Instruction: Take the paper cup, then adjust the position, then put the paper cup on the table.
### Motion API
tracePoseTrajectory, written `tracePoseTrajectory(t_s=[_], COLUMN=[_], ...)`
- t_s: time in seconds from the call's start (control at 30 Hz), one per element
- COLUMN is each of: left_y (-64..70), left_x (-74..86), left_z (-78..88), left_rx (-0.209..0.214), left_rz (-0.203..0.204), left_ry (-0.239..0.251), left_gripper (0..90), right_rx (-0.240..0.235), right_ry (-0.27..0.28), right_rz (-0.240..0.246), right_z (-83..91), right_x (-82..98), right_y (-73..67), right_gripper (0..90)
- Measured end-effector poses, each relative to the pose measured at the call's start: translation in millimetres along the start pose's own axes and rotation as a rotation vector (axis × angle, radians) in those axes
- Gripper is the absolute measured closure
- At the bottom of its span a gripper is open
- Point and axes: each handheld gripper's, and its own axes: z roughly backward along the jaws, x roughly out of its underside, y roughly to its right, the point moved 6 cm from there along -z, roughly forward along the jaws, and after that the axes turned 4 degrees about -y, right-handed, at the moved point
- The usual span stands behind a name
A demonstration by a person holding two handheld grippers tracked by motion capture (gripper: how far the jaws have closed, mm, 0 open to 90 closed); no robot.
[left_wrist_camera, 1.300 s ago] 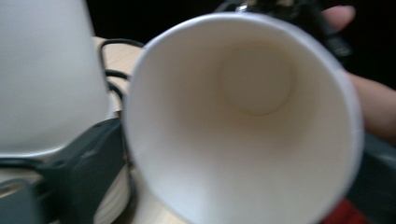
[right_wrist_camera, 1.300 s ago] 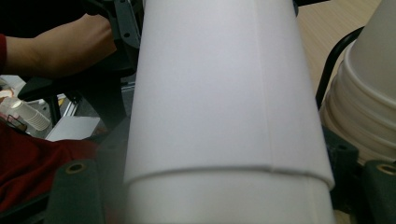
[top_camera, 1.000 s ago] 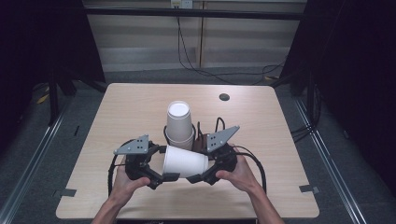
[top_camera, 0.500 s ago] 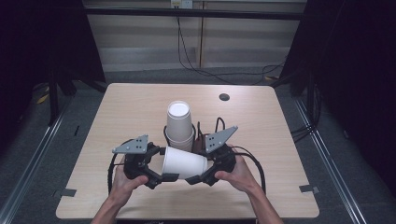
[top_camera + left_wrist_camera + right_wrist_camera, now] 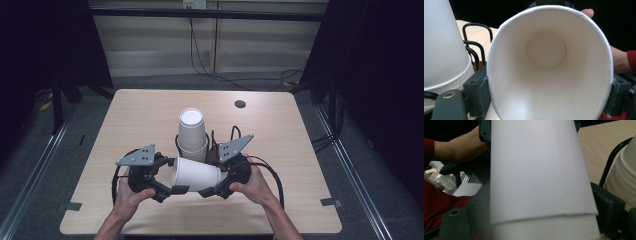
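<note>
Between the two sets of tongs, low over the near middle of the counter, a white paper cup (image 5: 196,174) lies on its side, wide mouth to the left and narrow base to the right. The left tongs (image 5: 170,176) grip it at the rim: in the left gripper view the two dark jaws press the outside of the wide mouth on either side, and the camera looks straight down the empty white inside (image 5: 549,75) to the round bottom. The right tongs (image 5: 216,179) are closed on the narrow end, their jaws against opposite sides of the wall; in the right gripper view a second rim shows just under the cup's wall (image 5: 541,170), so this may be two cups nested together. With each end held by a different hand, the grip looks suited to pulling nested cups apart, or passing the cup from one hand to the other; which one is meant cannot be told.

Just beyond the held cup, nearer the middle of the light wooden counter (image 5: 125,120), stands a stack of white paper cups (image 5: 192,132), upside down, bases up, set inside a black wire holder (image 5: 212,142) that presumably keeps the stack upright. The held cup sits just beside its near side, possibly touching. Farther off, a small dark round hole (image 5: 240,104) marks the far right of the counter.
</note>
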Motion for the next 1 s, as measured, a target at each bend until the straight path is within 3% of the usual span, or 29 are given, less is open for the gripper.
tracePoseTrajectory(t_s=[0.27,0.33,0.73,1.0], left_y=[-4.4,-7.6,-9.9,-10.7], left_x=[0.5,1.7,2.2,4.9], left_z=[3.4,4.9,10.2,9.5], left_rx=[-0.032,-0.065,-0.069,-0.086], left_rz=[0.012,0.029,0.041,0.048], left_ry=[-0.010,-0.016,-0.018,-0.049], left_gripper=[15.8,15.8,15.6,15.5], right_rx=[0.047,0.054,0.130,0.172], right_ry=[0.021,0.026,0.041,0.058], right_rz=[-0.012,-0.011,-0.026,-0.039], right_z=[5.6,6.5,13.8,20.5], right_x=[1.6,1.8,3.6,5.6], right_y=[3.3,3.6,7.1,11.0], right_gripper=[14.0,14.0,13.9,13.8])
